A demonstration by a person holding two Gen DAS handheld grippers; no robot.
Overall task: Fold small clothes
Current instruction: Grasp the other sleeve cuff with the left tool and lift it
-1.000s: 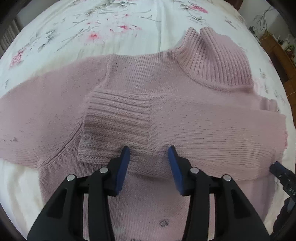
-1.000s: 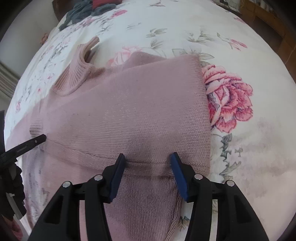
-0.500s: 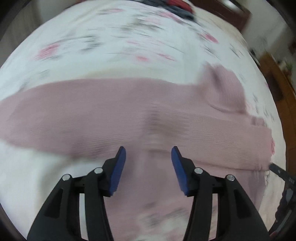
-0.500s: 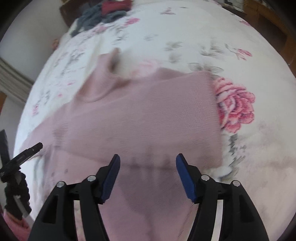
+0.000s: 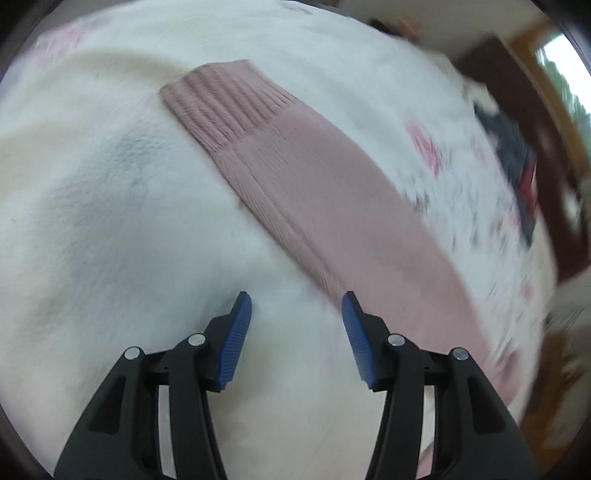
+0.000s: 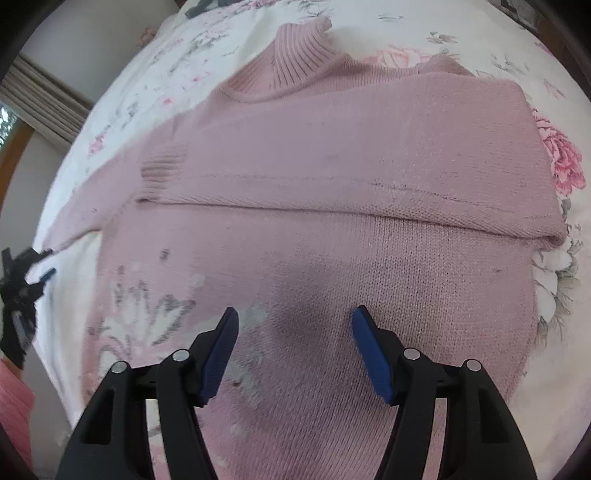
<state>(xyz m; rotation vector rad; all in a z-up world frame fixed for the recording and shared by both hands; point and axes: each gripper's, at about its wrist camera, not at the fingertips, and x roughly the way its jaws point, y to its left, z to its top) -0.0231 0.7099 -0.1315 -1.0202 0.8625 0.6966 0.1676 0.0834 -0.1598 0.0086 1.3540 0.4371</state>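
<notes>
- The bed has a white cover with pink flowers. It is big and flat, so it is a good place to spread clothes out.
- The pink sweater lies flat on the bed, with its tall neck at the far side. One sleeve is folded across the chest, so that side is neat. The ribbed cuff of that sleeve rests on the chest.
- The other sleeve lies out straight on the bed, away from the body. I think it needs folding in next.
- The right claw hangs over the lower part of the sweater. It is spread wide and grips nothing, maybe ready to help.
- The left claw is spread wide too, and empty. It hovers by the edge of the straight sleeve, likely so it can pinch it.
</notes>
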